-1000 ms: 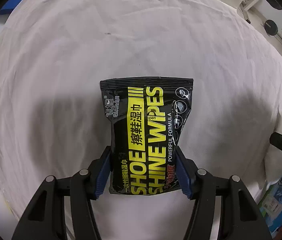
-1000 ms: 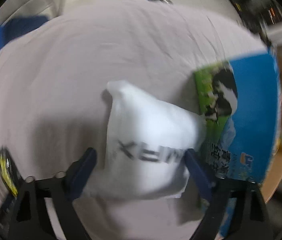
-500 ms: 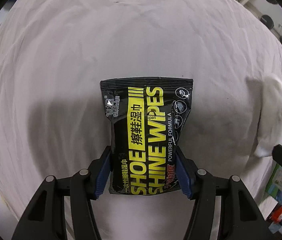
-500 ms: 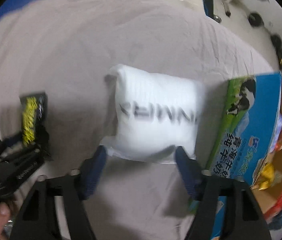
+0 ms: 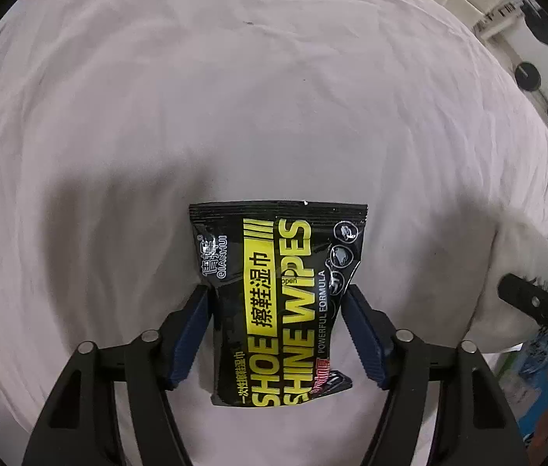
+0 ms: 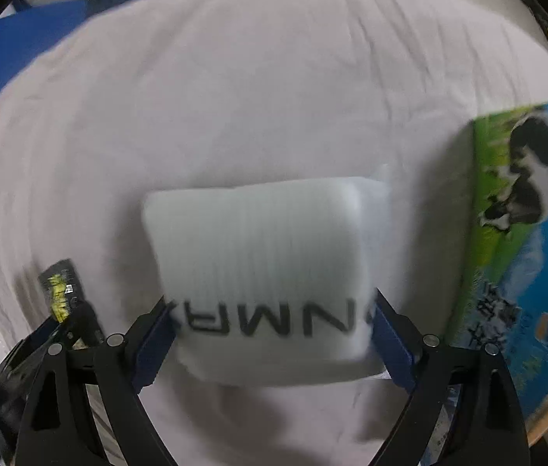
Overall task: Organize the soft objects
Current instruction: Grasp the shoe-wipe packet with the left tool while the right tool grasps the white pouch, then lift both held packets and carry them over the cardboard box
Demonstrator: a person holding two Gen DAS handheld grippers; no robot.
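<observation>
- Your left claw (image 5: 276, 324) holds the black and yellow shoe wipes pack (image 5: 280, 295). Its two blue pads (image 5: 190, 334) press on the pack's left and right sides, near the middle of the pack.
- The pack sticks out past the claw, with its crimped top edge pointing away from you. It hangs over the bed sheet (image 5: 235, 97), and its shadow falls on the cloth just behind it. You cannot tell if the pack touches the sheet.
- The sheet is pale pink-white and has soft wrinkles all over.
- Far to the right in the left wrist view you can see a white lump (image 5: 507, 283) by the edge. A black bit of your other claw (image 5: 534, 305) crosses in front of it.
- Your right claw (image 6: 274, 334) holds the white soft pack (image 6: 262, 272). The blue pads (image 6: 392, 345) squeeze its lower left and right corners.
- The white pack has dark letters on it, but they look blurry and upside down.
- Down to the left of the white pack, in the right wrist view, the wipes pack (image 6: 60, 289) shows small and dark in the left claw (image 6: 41, 349).
- To the right of the white pack stands a blue and green box (image 6: 526, 252) with a cow picture. It is near the pack, at the edge of the bed.
</observation>
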